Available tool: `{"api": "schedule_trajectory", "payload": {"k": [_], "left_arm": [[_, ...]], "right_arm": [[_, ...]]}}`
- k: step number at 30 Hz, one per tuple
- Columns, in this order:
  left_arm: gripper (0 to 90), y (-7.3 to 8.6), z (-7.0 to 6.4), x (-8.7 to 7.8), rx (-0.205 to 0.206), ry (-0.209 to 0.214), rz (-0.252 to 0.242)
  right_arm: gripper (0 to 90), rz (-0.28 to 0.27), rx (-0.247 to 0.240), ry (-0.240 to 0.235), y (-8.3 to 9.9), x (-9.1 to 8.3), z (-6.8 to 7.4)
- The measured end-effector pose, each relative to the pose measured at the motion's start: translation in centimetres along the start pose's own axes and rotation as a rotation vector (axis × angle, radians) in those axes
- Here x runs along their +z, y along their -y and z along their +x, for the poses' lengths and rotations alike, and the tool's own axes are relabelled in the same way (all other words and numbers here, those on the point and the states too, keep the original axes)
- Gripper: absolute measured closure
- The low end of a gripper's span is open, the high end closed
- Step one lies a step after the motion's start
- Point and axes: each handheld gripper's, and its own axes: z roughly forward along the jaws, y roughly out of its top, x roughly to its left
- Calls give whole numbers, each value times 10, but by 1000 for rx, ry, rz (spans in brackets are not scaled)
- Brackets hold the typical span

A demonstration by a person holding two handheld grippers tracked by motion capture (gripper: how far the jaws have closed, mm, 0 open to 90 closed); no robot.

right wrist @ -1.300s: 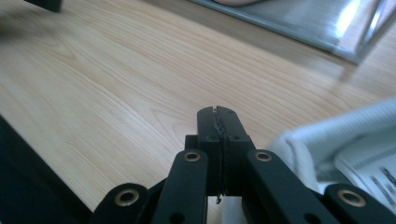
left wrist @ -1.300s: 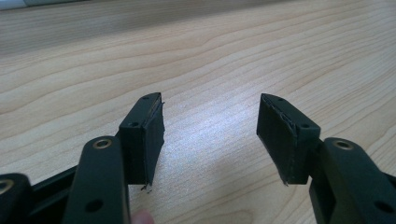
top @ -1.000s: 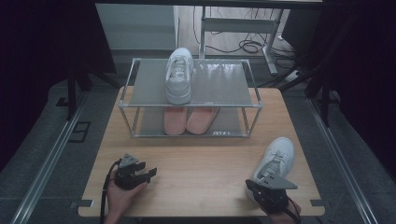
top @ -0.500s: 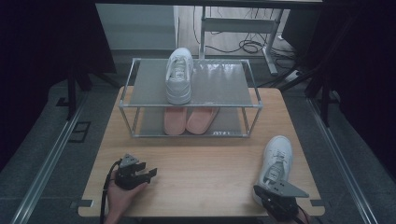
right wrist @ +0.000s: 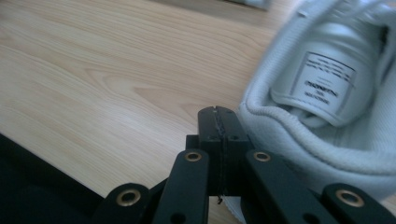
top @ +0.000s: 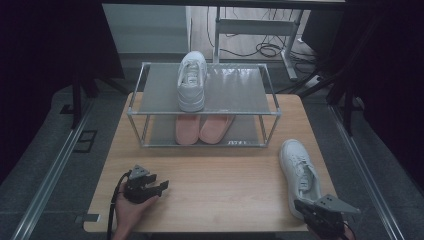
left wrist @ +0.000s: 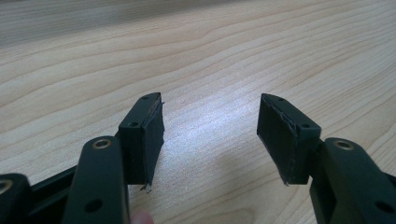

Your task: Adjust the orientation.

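Loose white sneaker [top: 300, 172] at 4 o'clock on the tabletop [top: 220, 185], its mate [top: 192, 80] on the rack [top: 260, 85].

The right gripper [right wrist: 218, 122], jaws closed with nothing visibly clamped, is held just beside the heel collar; the soft rim could be missed or the shoe nudged off the near edge. The left gripper [left wrist: 210, 135] is held wide open and empty at 7 o'clock.

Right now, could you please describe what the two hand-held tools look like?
Both are black. The left tool has two squared jaws on pivoting links with brass-coloured rivets, and a black cable trails from it. The right tool carries a grey three-cornered plate on top.
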Motion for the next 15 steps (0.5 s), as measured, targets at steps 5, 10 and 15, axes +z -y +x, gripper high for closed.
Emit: {"api": "schedule_trajectory", "payload": {"k": [5, 10, 15], "left_arm": [[412, 0, 0, 0, 3, -1, 4], [412, 0, 0, 1, 2, -3, 9], [412, 0, 0, 1, 0, -1, 10]], "right_arm": [[900, 4, 14, 16, 3, -4, -9], [899, 0, 40, 40, 6, -9, -21], [899, -9, 67, 58, 10, -12, -30]]}}
